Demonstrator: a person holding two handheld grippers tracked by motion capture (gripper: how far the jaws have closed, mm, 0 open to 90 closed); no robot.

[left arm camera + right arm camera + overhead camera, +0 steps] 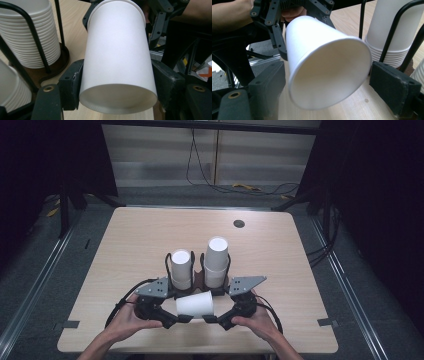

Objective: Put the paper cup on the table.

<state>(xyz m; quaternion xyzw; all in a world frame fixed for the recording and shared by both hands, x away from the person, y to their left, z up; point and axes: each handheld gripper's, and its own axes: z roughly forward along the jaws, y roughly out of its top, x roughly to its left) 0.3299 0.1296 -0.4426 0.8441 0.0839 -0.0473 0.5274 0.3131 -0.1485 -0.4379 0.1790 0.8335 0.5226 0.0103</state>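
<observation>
Left gripper view | paper cup (117, 57) clamped between fingers (71, 85) | sideways

The cup (117, 57) looked like smooth white matt paper. The stacked cups (32, 42) looked like paper too. The rack (35, 37) was thin black metal wire. The table (140, 240) looked like pale smooth wood. The pads (394, 87) were rough black rubber.

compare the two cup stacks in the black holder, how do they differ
The right stack rises taller than the left stack. The right stack's top cup stands well clear of its holder's wires; the left stack's top sits only just above them. Both are white paper cups, upright, side by side on the table.
</observation>
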